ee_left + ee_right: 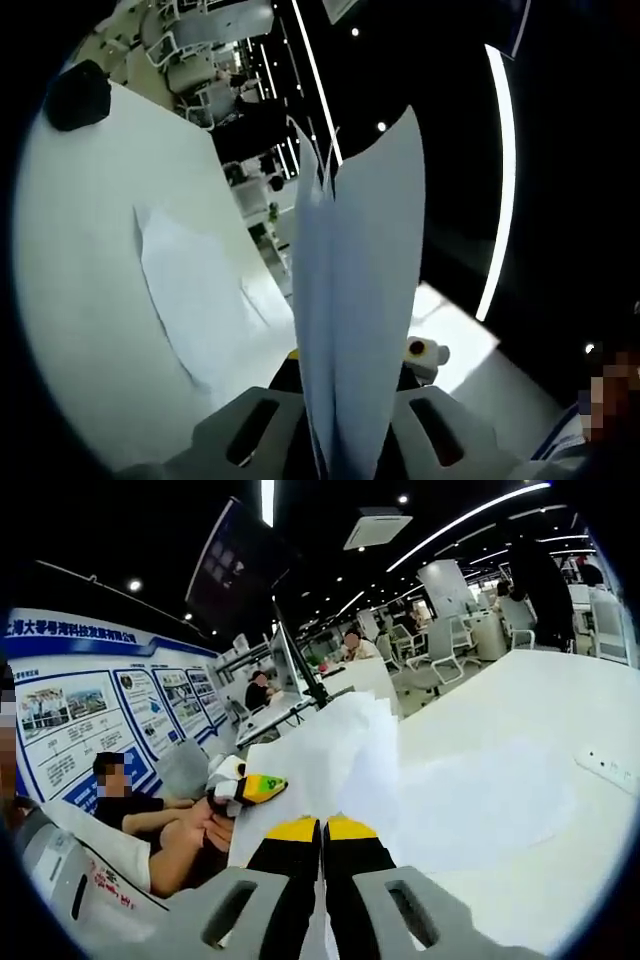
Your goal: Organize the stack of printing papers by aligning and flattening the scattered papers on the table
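A stack of white printing papers (355,290) stands upright between my left gripper's (345,375) jaws, which are shut on its lower edge. In the right gripper view the same stack (335,745) rises from between the yellow-tipped jaws of my right gripper (322,826), shut on it. My left gripper (247,786), held by a hand, sits at the stack's left edge. One loose sheet (190,290) lies flat on the white table (80,250); the right gripper view shows this sheet (480,800) to the right of the stack.
A dark object (75,95) rests at the table's far end. A small white flat device (610,770) lies near the table's right side. People sit at desks behind, one person (130,805) close by on the left. Office chairs (455,640) stand beyond the table.
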The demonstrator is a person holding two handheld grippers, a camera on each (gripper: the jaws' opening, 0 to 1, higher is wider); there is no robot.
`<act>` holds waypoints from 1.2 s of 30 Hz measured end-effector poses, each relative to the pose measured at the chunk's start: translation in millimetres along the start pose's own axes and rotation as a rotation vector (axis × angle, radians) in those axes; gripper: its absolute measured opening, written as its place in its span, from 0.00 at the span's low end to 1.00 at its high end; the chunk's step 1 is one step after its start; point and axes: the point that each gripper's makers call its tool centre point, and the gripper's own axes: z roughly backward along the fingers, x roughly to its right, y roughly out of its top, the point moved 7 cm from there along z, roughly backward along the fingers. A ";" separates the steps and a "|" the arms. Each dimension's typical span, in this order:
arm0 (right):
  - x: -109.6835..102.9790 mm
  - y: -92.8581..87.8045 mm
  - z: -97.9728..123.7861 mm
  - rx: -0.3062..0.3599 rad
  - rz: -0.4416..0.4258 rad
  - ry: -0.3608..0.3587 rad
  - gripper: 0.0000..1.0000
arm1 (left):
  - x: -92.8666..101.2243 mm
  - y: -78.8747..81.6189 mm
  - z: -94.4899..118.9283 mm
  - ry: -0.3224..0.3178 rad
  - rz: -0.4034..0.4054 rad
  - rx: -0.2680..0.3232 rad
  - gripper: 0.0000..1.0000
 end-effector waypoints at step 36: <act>10.4 20.3 6.1 0.204 0.176 -0.060 0.30 | 5.6 11.4 14.6 -0.006 -0.022 0.062 0.06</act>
